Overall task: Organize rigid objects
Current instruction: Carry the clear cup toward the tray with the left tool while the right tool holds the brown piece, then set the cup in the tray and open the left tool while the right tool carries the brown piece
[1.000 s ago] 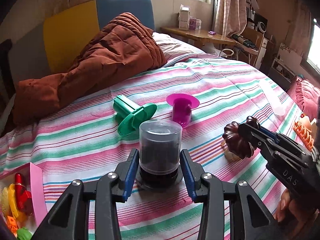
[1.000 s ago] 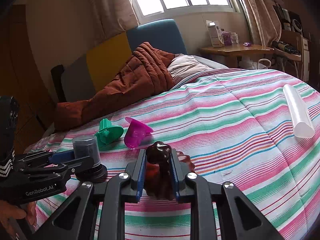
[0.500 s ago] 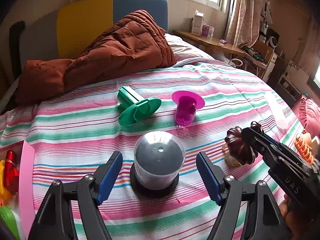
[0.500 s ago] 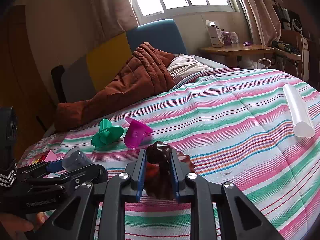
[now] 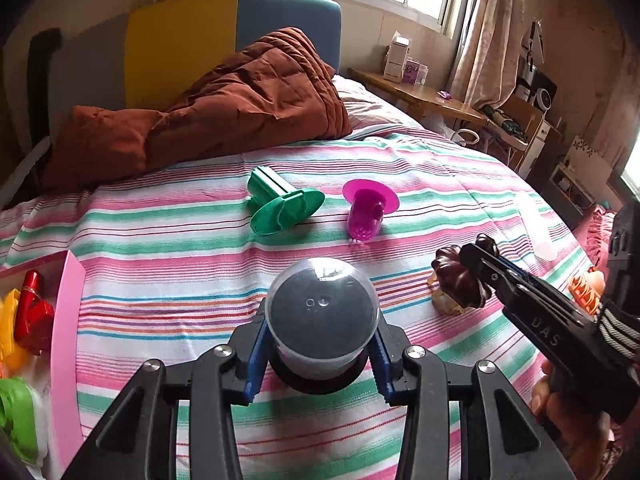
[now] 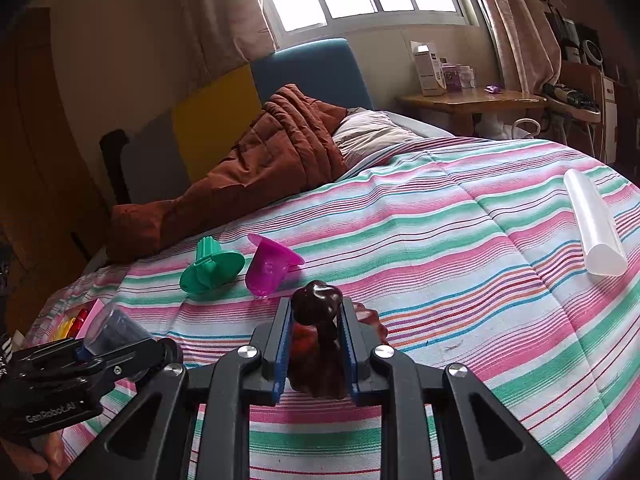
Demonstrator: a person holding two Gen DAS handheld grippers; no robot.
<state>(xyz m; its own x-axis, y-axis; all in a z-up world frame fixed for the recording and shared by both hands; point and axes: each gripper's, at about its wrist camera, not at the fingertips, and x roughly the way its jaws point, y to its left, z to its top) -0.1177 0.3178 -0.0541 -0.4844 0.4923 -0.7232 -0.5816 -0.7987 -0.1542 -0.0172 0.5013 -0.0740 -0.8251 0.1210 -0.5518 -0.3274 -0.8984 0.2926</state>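
The left hand-held gripper (image 5: 320, 354) has just been closing: half a second ago its blue pads stood wide on either side of the clear plastic container (image 5: 322, 320), and now they press against its sides again. The container, dark inside and set on a black base, sits low in the middle of the left view and now leans toward the camera, its round top showing; in the right view it appears at the lower left, tilted in the grip rather than upright as it was a second ago.

The right hand-held gripper (image 6: 314, 344) has not changed: its jaws stay nearly closed on the dark brown figure (image 6: 316, 332), which is in the lower centre of the right view and at the right of the left view, down against the striped bed cover (image 5: 168, 248).

The green piece (image 5: 280, 208) and the magenta piece (image 5: 366, 210) lie side by side on the bed just above centre, where they were. A pink box (image 5: 70, 332) of bright toys fills more of the left edge than before. A white tube (image 6: 594, 226) lies at the right edge of the right view.
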